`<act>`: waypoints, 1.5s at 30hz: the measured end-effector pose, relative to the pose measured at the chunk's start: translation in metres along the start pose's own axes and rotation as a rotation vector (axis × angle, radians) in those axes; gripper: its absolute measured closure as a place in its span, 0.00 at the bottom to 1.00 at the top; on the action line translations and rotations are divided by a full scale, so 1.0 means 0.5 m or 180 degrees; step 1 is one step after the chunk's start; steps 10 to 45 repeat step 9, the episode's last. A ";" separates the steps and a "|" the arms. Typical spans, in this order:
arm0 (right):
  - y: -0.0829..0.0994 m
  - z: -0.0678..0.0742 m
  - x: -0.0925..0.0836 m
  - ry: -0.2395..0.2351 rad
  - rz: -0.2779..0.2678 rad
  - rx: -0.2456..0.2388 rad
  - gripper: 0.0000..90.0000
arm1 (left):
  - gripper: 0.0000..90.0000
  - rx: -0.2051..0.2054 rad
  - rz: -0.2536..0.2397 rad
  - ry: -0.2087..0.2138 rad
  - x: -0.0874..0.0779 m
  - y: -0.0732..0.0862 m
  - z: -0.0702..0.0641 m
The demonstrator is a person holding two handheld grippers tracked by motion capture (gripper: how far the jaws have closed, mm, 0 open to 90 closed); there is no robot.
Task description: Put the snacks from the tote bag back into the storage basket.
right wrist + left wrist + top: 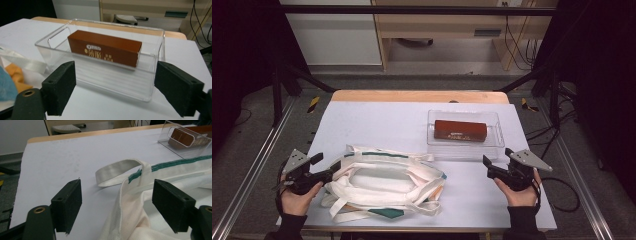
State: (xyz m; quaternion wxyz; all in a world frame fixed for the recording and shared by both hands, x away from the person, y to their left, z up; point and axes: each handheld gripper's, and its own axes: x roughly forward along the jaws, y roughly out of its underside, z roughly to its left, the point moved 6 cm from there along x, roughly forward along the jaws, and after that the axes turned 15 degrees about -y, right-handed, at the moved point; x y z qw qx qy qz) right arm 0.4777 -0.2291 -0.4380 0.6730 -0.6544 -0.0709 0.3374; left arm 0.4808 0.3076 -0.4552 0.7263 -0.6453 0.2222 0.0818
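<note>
A white cloth bag with green trim and long straps lies crumpled on the near left of the white table top. My left gripper sits at the bag's left edge. Its jaws stand wide, with a fold of the bag loose between them and neither pad pressing on it. A brown carton with pale lettering lies inside a clear plastic tray at the right. My right gripper stands open just in front of that tray, level with the carton, and nothing lies between its jaws.
A strap loop of the bag arches over the table beyond the left gripper. Orange and blue cloth shows left of the right gripper. A wooden edge bounds the table's far side, and metal rails run along both flanks.
</note>
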 end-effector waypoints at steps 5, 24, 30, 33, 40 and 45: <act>0.039 -0.009 -0.011 0.0040 0.0002 0.0038 0.17 | 0.25 -0.0009 -0.0021 -0.0010 0.000 0.001 0.006; 0.056 -0.025 -0.017 0.0065 -0.0043 0.0133 0.16 | 0.24 0.0005 -0.0020 -0.0011 0.001 0.002 0.012; 0.056 -0.025 -0.017 0.0065 -0.0043 0.0133 0.16 | 0.24 0.0005 -0.0020 -0.0011 0.001 0.002 0.012; 0.056 -0.025 -0.017 0.0065 -0.0043 0.0133 0.16 | 0.24 0.0005 -0.0020 -0.0011 0.001 0.002 0.012; 0.056 -0.025 -0.017 0.0065 -0.0043 0.0133 0.16 | 0.24 0.0005 -0.0020 -0.0011 0.001 0.002 0.012; 0.056 -0.025 -0.017 0.0065 -0.0043 0.0133 0.16 | 0.24 0.0005 -0.0020 -0.0011 0.001 0.002 0.012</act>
